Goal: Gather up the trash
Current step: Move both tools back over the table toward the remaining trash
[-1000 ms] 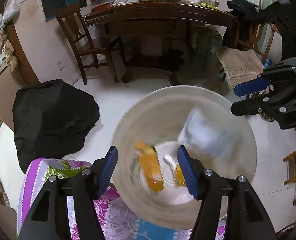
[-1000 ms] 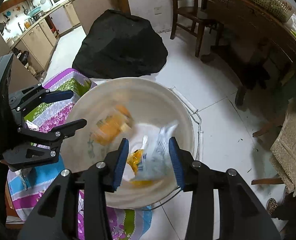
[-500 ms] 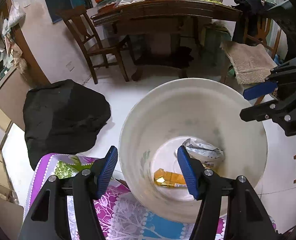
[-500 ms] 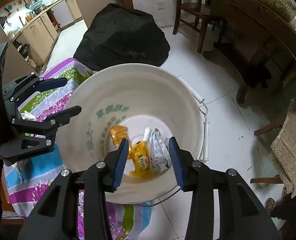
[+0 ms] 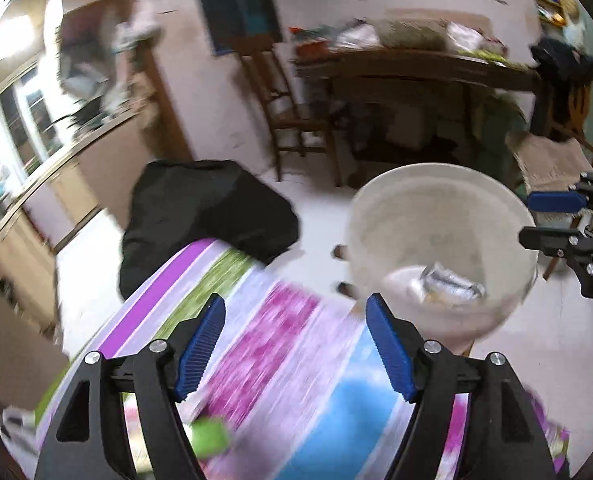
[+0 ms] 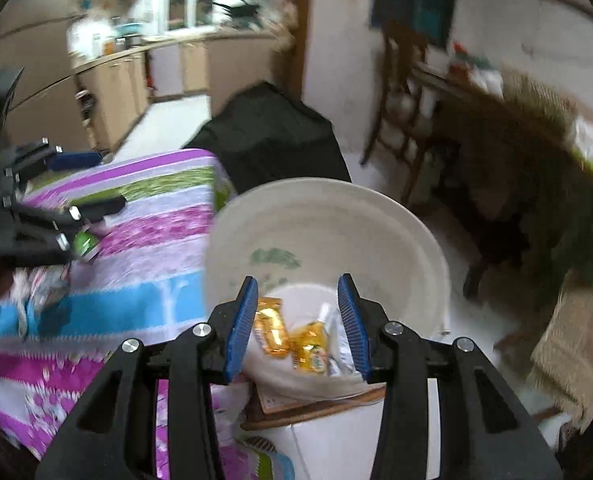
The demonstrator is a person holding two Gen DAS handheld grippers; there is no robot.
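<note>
A cream plastic bucket [image 6: 376,216] stands beside the table and holds orange snack wrappers [image 6: 272,330] and a silver-white wrapper [image 6: 338,354]; it also shows in the left wrist view [image 5: 436,196], with a silver wrapper [image 5: 452,282] inside. My right gripper [image 6: 301,322] is open and empty just above the bucket's near rim. My left gripper [image 5: 294,344] is open and empty over the striped floral tablecloth [image 5: 280,344]. A green wrapper [image 5: 210,440] lies blurred on the cloth near the left finger, and shows in the right wrist view [image 6: 85,245] by the left gripper.
A black bag [image 5: 200,212] lies on the floor behind the table. A wooden chair [image 5: 288,108] and a dark wooden table [image 5: 416,68] stand at the back. A beige towel [image 6: 568,344] hangs at the right. Kitchen cabinets [image 6: 112,92] are far left.
Both grippers have pulled back and swung left, away from the bucket. The left gripper now looks over the tablecloth. The views are motion-blurred.
</note>
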